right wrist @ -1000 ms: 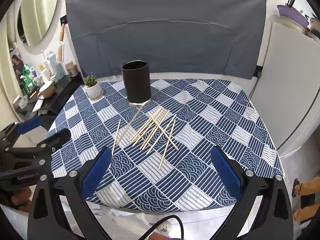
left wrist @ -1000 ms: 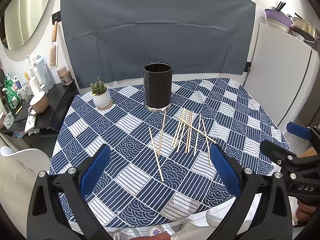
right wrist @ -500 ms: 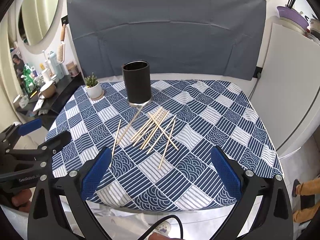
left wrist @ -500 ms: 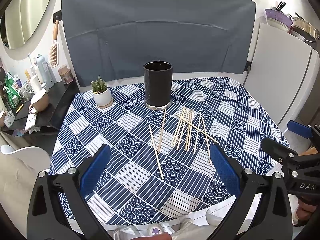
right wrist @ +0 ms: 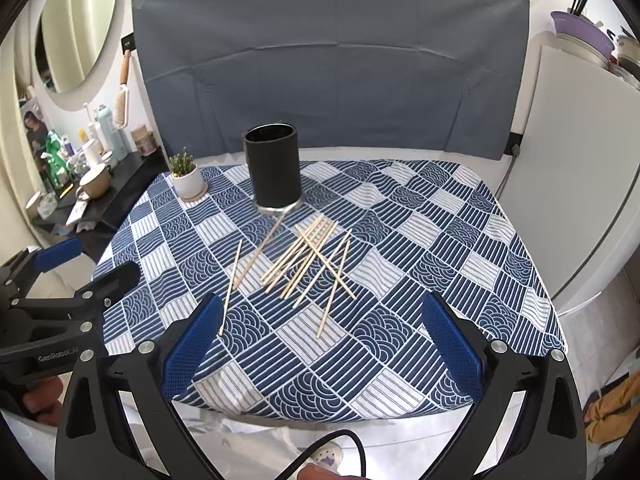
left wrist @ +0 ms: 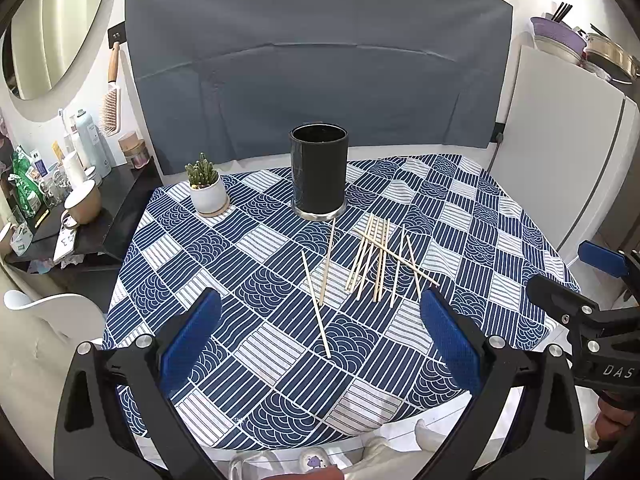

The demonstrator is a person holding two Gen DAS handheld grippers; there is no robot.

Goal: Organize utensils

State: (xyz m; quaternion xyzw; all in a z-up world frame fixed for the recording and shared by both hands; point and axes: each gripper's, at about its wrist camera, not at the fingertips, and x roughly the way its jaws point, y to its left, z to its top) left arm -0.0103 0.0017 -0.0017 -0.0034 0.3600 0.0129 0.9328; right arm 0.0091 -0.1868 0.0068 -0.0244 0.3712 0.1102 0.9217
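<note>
Both tools idle: left gripper (left wrist: 320, 340) and right gripper (right wrist: 322, 338) have jaws spread wide, nothing held, hovering off the near table edge. Going left to right: side shelf (left wrist: 100, 216) cluttered with bottles and a mug (left wrist: 82, 206), then potted cactus (left wrist: 206, 194) at the back-left of the tablecloth (left wrist: 260, 344), black holder (left wrist: 319, 174) upright mid-back, chopsticks (left wrist: 378, 260) scattered flat just in front of it, some crossed over each other, two lying apart to the left; white fridge (left wrist: 568, 152) on the right. Risks, my read: thin sticks flat on soft cloth, so pads may pinch fabric or skid off; grabbing one from the crossed pile likely drags neighbours or rolls them off the edge; bumping the holder rim on insertion could tip it. Grey backdrop (left wrist: 320, 60) behind, round mirror (left wrist: 48, 20) top-left.
</note>
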